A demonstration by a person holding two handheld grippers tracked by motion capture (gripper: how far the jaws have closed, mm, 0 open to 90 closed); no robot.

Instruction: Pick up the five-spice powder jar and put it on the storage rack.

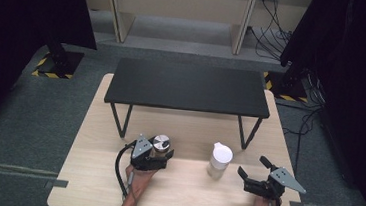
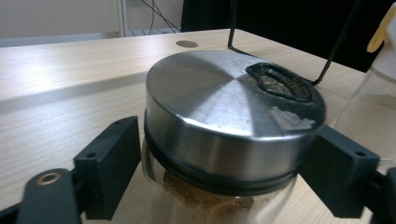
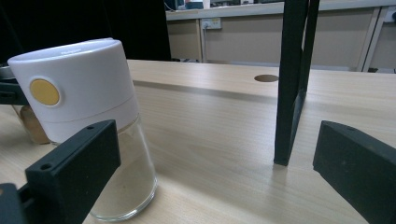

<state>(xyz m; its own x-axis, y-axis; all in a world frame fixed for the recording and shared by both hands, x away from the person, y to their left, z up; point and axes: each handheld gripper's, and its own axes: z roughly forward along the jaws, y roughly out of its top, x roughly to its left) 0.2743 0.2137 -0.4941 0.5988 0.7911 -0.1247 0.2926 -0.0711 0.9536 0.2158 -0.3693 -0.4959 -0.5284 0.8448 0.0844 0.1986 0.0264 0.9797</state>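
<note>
- Steel-lidded glass jar point(image 1: 160, 148) with brown powder inside stands upright on the pale wooden table point(image 1: 182, 198), near the person's left, just in front of the low black shelf point(image 1: 187, 87).
- Left gripper point(image 1: 159, 153) brackets this jar: in the left gripper view the brushed metal lid point(image 2: 229, 116) sits squarely between the two black jaws, which stand to either side at the level of the black seal ring. The right-hand pad looks to be against the lid; on the left a thin gap seems to remain, so I cannot tell whether the clamp is firm.
- Jar's long axis is vertical and the jaws come at it level, across its width, so the next move turns on closing straight in below the lid's rim without tipping it.
- White-capped clear glass shaker point(image 1: 219, 160) stands upright near the table's middle, to the left of the right gripper point(image 1: 254, 172) and nearer to it than to the left one.
- Right gripper's jaws are wide apart and hold nothing; the shaker lies ahead and off toward its left jaw, not between the pads.
- Right gripper view shows a yellow dot point(image 3: 44, 92) on the shaker's cap and a black shelf leg point(image 3: 290, 84); the high view gives the spacing of the two containers, well apart.
- Left gripper view alone reveals a dark oval opening point(image 2: 279, 82) in the lid.
</note>
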